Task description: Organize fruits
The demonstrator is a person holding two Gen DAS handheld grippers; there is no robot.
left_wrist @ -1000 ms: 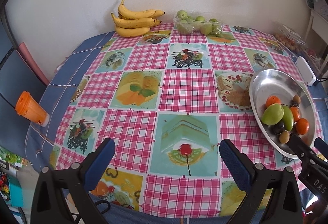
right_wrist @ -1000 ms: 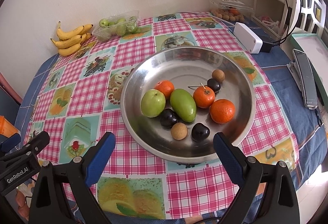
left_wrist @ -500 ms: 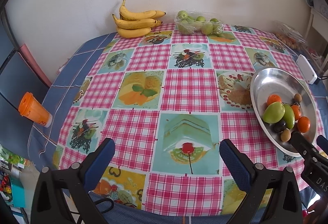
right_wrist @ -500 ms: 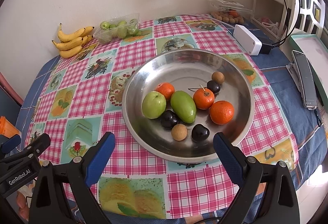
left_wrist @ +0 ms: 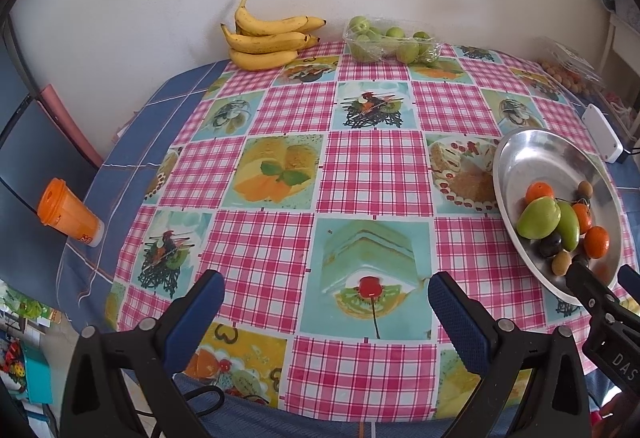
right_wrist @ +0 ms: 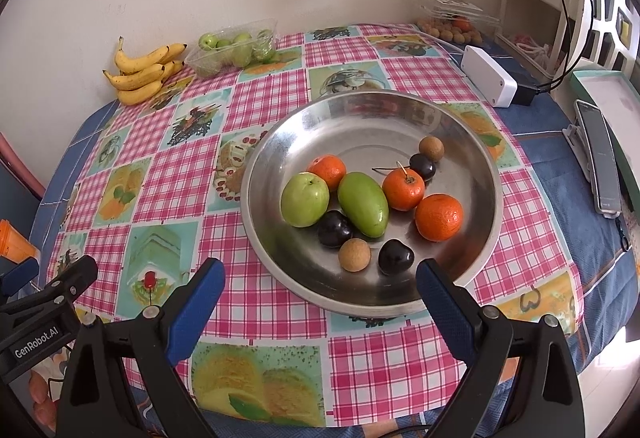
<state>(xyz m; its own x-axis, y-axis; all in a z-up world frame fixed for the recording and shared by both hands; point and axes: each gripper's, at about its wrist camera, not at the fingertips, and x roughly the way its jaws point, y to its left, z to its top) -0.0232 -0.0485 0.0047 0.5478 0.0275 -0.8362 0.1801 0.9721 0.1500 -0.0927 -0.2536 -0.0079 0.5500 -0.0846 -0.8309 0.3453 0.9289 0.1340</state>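
Note:
A steel bowl (right_wrist: 360, 117) stands on the checked tablecloth and shows at the right in the left wrist view (left_wrist: 536, 157). It holds a green apple (right_wrist: 305, 199), a green mango (right_wrist: 363, 203), three oranges (right_wrist: 439, 217), dark plums (right_wrist: 396, 257) and brown longans (right_wrist: 354, 254). My right gripper (right_wrist: 320, 292) is open and empty, just in front of the bowl's near rim. My left gripper (left_wrist: 326, 304) is open and empty above the table's front middle, left of the bowl.
A bunch of bananas (left_wrist: 268, 37) and a clear tray of green fruit (left_wrist: 390, 43) lie at the far edge by the wall. A box of longans (right_wrist: 456, 25), a white adapter (right_wrist: 488, 75) and a phone (right_wrist: 602, 157) are at the right. An orange cup (left_wrist: 66, 213) lies at the left.
Both grippers have drawn back slightly, so the table and bowl appear a little farther away. Nothing on the table has moved.

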